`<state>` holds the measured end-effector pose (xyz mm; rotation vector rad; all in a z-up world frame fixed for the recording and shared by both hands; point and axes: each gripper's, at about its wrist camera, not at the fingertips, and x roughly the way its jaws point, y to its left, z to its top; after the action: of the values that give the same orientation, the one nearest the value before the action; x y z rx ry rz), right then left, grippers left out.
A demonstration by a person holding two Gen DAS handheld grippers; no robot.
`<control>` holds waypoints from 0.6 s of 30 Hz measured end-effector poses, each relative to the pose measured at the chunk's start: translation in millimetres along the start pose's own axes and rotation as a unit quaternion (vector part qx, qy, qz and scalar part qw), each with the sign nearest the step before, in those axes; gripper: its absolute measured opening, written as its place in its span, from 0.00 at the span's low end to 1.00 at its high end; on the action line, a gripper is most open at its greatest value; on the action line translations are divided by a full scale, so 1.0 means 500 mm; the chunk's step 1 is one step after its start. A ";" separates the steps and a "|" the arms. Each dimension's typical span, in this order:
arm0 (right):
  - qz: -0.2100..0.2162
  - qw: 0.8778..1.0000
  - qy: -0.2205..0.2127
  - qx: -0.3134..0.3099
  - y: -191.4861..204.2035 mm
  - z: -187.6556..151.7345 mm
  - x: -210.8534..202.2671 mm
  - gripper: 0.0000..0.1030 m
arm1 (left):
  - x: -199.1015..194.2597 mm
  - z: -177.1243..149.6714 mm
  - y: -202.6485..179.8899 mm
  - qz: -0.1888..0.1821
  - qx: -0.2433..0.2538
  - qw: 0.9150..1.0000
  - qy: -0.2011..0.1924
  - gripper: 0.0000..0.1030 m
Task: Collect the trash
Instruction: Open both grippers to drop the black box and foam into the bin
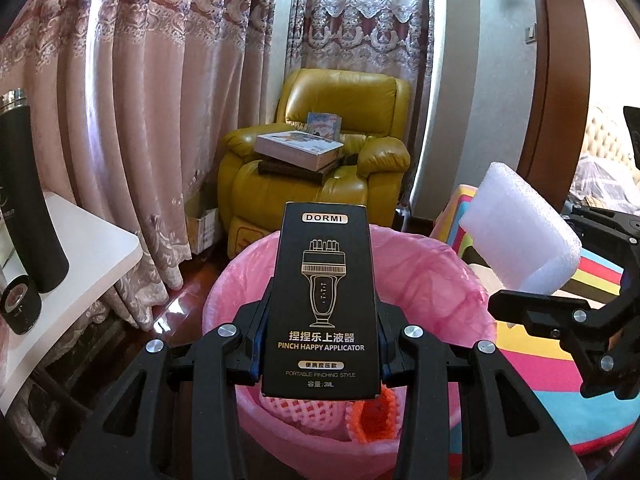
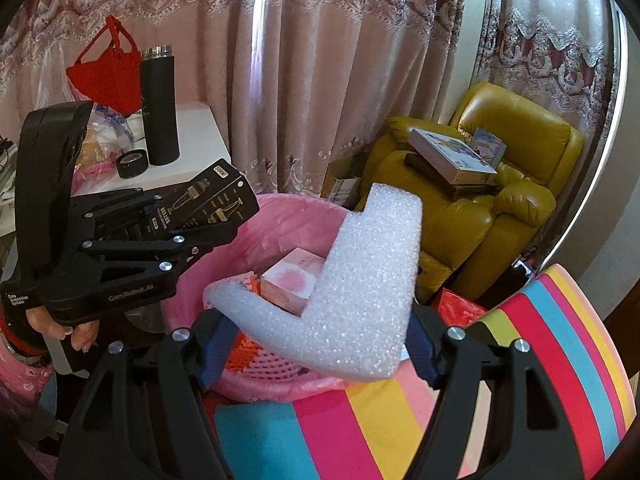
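My left gripper (image 1: 320, 336) is shut on a black DORMI applicator box (image 1: 322, 300) and holds it upright over the pink-lined trash bin (image 1: 460, 280). It also shows in the right wrist view (image 2: 212, 204), over the bin's left rim. My right gripper (image 2: 320, 340) is shut on a white L-shaped foam piece (image 2: 352, 292) and holds it above the bin (image 2: 276, 216). The foam shows in the left wrist view (image 1: 520, 236) at the bin's right side. Inside the bin lie a pink box (image 2: 292, 280) and orange and white foam netting (image 1: 340, 408).
A white side table (image 2: 192, 136) at left carries a black flask (image 2: 158, 108), a tape roll (image 2: 132, 164) and a red bag (image 2: 106, 72). A yellow armchair (image 1: 320, 156) with books stands behind the bin, before curtains. A rainbow-striped surface (image 2: 480, 392) lies at right.
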<state>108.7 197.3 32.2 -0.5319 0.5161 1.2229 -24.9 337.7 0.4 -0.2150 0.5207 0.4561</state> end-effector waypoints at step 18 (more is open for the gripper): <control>0.019 0.998 -0.058 0.034 -0.063 -0.010 -0.060 0.92 | 0.006 -0.024 0.024 0.054 0.003 0.998 -0.013 0.90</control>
<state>130.9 164.2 50.8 -0.3919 0.4693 1.2595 -33.4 345.5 -12.2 -0.1749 0.5089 0.5608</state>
